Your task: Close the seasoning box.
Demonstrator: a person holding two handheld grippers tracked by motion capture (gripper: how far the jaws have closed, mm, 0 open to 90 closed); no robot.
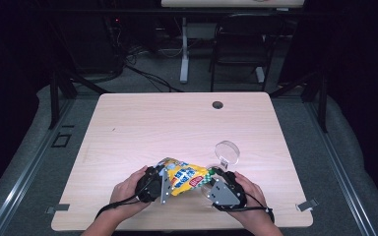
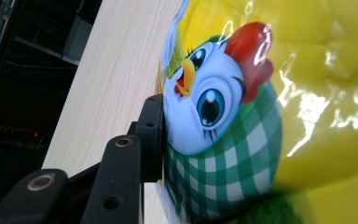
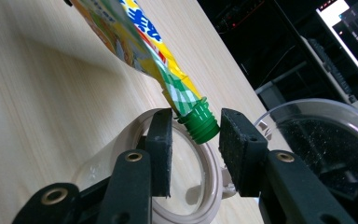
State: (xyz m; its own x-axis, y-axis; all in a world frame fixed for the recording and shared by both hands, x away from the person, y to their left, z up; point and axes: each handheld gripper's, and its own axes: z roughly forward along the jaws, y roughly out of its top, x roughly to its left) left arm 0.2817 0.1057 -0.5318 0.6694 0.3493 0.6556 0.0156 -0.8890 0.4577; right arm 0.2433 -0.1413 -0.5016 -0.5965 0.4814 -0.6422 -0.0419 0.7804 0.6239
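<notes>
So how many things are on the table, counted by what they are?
Yellow drink pouch with green cap: 1
Clear cup: 1
Clear round lid: 1
Total: 3

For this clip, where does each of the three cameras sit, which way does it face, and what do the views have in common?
High view: above the person's side, looking forward and down on the table; both hands, left gripper and right gripper show.
Left gripper view: on the left gripper, looking along one black jaw pressed against the yellow pouch.
Right gripper view: on the right gripper, jaws either side of the green cap, above a clear cup.
Shared: all three show the pouch and the table.
</notes>
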